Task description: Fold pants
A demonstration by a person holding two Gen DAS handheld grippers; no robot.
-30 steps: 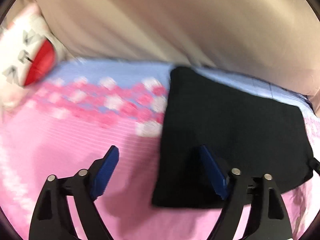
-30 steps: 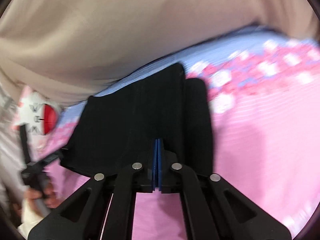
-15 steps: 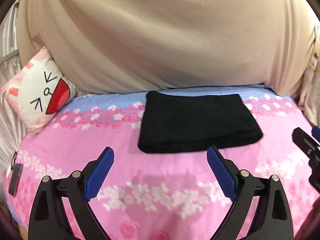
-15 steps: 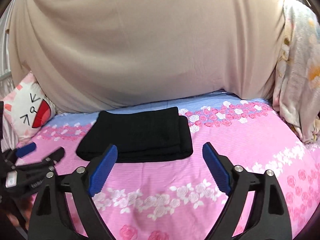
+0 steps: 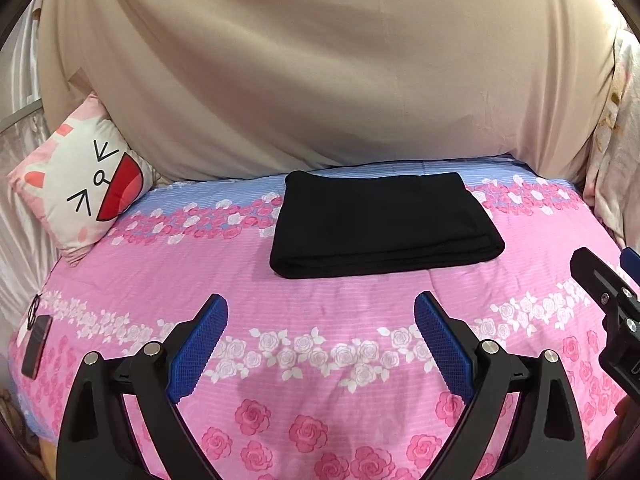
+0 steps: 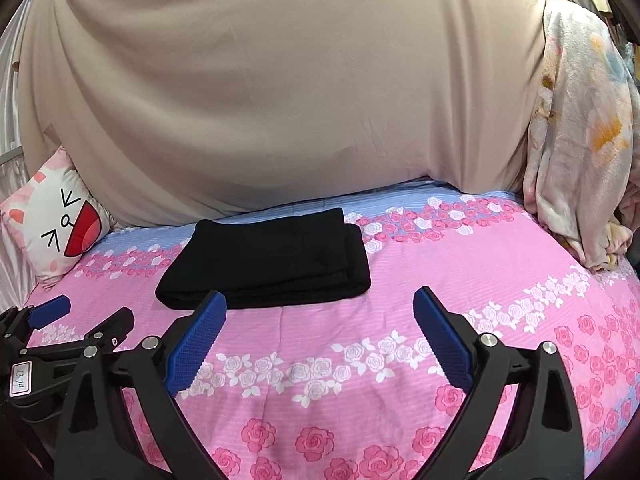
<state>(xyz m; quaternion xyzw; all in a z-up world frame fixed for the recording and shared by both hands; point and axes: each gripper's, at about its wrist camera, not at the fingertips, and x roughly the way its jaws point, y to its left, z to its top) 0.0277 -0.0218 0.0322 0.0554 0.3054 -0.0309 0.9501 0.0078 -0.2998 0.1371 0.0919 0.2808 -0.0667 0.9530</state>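
Note:
The black pants (image 5: 380, 224) lie folded into a flat rectangle on the pink flowered bedspread (image 5: 320, 360), towards the back of the bed. In the right wrist view the pants (image 6: 264, 260) show stacked layers along their near and right edges. My left gripper (image 5: 320, 304) hovers open in front of the pants, apart from them, its blue pads bare. My right gripper (image 6: 320, 296) is also held back from the pants; its jaws are opening wide and nothing is between them. Each gripper appears at the edge of the other's view.
A cat-face pillow (image 5: 86, 188) leans at the back left. A beige sheet (image 5: 320, 80) hangs behind the bed. A pale floral blanket (image 6: 580, 140) hangs at the right. A dark phone (image 5: 36, 344) lies at the bed's left edge.
The right gripper let go of the pants and opened wide. Both grippers pulled back and rose, so the folded pants now lie farther away, lying still on the bed.

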